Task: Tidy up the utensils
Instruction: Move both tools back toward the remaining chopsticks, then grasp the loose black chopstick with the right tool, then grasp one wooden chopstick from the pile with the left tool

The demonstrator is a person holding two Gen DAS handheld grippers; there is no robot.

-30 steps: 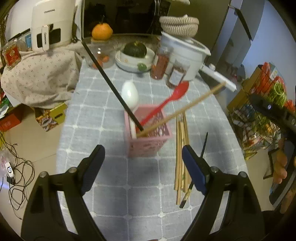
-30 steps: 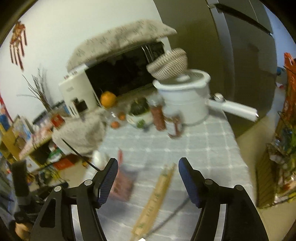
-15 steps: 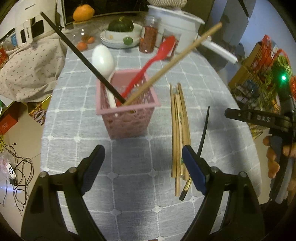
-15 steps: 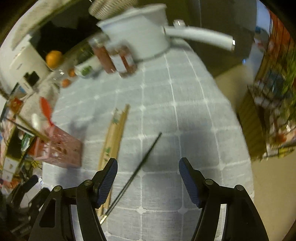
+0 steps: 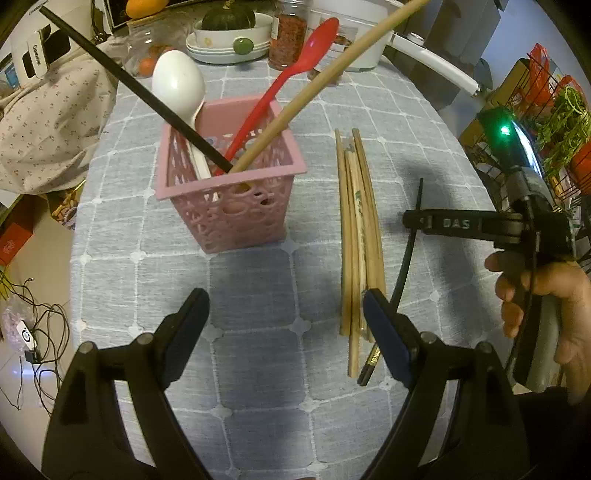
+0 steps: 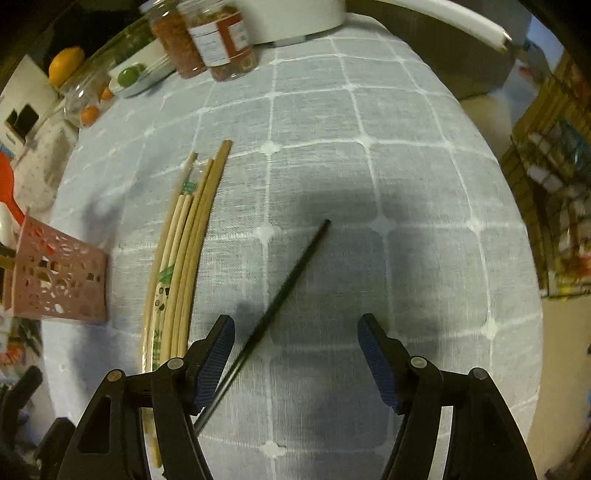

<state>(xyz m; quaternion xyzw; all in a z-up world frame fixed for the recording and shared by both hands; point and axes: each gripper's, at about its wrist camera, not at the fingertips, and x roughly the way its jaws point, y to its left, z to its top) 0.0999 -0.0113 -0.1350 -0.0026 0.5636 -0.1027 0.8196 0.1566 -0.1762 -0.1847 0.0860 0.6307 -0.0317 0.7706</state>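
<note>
Two views logged, left wrist first.

Left wrist view: left gripper (image 5: 284, 325) hangs above the grey checked tablecloth (image 5: 258, 369), jaws spread wide, nothing between the blue pads. Ahead of it stands a pink perforated basket (image 5: 229, 206), upright. Inside, all leaning: a white spoon (image 5: 179, 85), a red spoon (image 5: 291, 70), one black chopstick (image 5: 129, 81) tilted to the left, one wooden chopstick (image 5: 332, 74) tilted to the right. Beside the basket, apart from it, a bundle of wooden chopsticks (image 5: 356, 240) lies flat on the cloth, roughly parallel. Just beside the bundle lies a second black chopstick (image 5: 404, 258); its near end runs behind the left gripper's own right finger. The right gripper's arm crosses over this chopstick from the side, held in the person's right hand (image 5: 546, 295). At the far end of the table: a white pot (image 5: 354, 44), a jar (image 5: 288, 37), a bowl with a green squash (image 5: 229, 22).

Right wrist view: right gripper (image 6: 295, 354) is above the cloth, jaws wide apart, holding nothing. The loose black chopstick (image 6: 284, 291) lies diagonally on the cloth, its near part passing close to the pad of the finger on the left of frame; contact cannot be told. The wooden bundle (image 6: 184, 258) lies further left, the pink basket (image 6: 59, 280) at the left edge. Two jars (image 6: 221, 40) stand at the far end.
</note>
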